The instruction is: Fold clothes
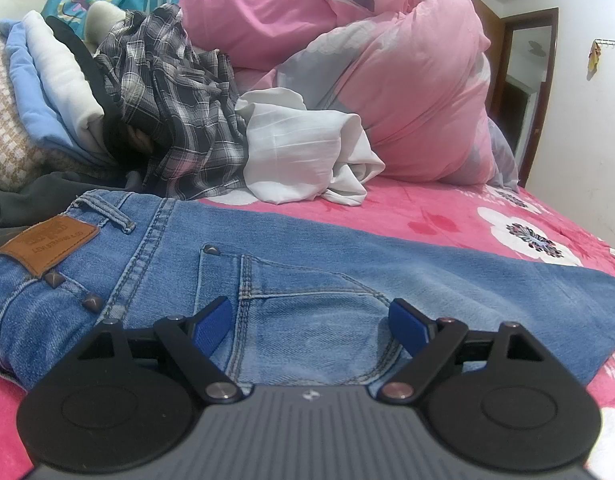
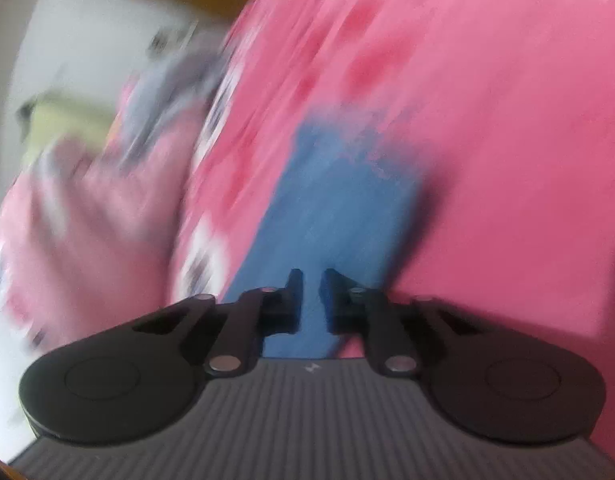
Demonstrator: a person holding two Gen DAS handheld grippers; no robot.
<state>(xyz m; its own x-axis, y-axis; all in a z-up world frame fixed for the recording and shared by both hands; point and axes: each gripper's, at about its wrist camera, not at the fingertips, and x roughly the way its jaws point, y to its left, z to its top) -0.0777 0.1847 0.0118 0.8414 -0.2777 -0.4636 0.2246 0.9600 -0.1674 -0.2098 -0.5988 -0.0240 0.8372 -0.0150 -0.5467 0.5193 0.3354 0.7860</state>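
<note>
My jeans [image 1: 307, 280] are mid-blue denim with paler stitching and a tan leather patch [image 1: 49, 245], lying on a hot-pink bedsheet [image 1: 447, 216] printed with white flowers and red blotches. Behind them I see a black, grey and white plaid shirt [image 1: 179, 120], a plain white cloth [image 1: 303, 156], a folded pale-blue garment [image 1: 31, 108] under a cream one [image 1: 63, 76], and a pink duvet [image 1: 387, 80] with grey and white flower shapes. My left tongs [image 1: 309, 326] are black with blue pads [image 1: 211, 326].
</note>
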